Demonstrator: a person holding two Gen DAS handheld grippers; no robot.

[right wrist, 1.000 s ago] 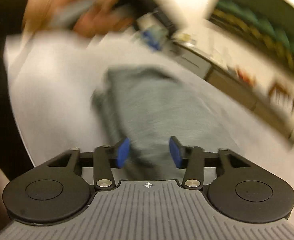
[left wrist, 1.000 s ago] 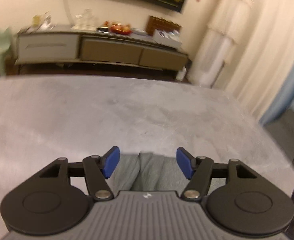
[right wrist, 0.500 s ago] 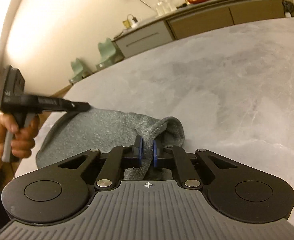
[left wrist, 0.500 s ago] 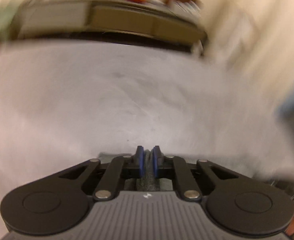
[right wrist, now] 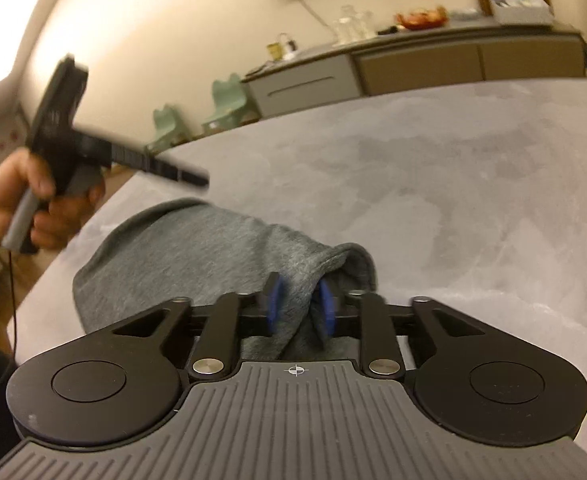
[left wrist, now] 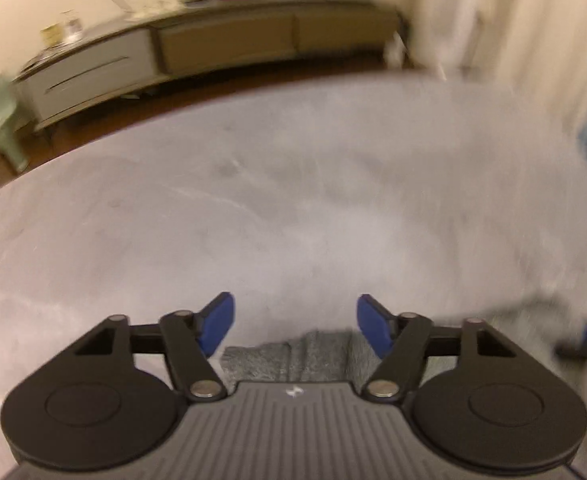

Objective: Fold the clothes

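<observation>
A grey knit garment (right wrist: 181, 252) lies folded on the grey marbled table (right wrist: 453, 184), near its left edge. In the right wrist view my right gripper (right wrist: 299, 304) straddles a raised fold of the garment. Its jaws are opening and the cloth stands slack between the blue pads (right wrist: 271, 298). My left gripper (left wrist: 295, 328) is opening wide above the garment's edge (left wrist: 293, 356), with nothing between its fingers. The right wrist view also shows the left gripper (right wrist: 73, 140), blurred, held by a hand (right wrist: 13, 208) above the garment's far left side.
A long sideboard (right wrist: 413, 68) with glassware and boxes runs along the far wall. Pale green chairs (right wrist: 229, 100) stand by it. Pale curtains (left wrist: 493, 20) hang at the right. The table's left edge (right wrist: 105, 208) runs close beside the garment.
Both grippers were shut on the grey cloth half a second ago and have now parted their jaws. The left gripper has let go and moved off the garment's edge.
</observation>
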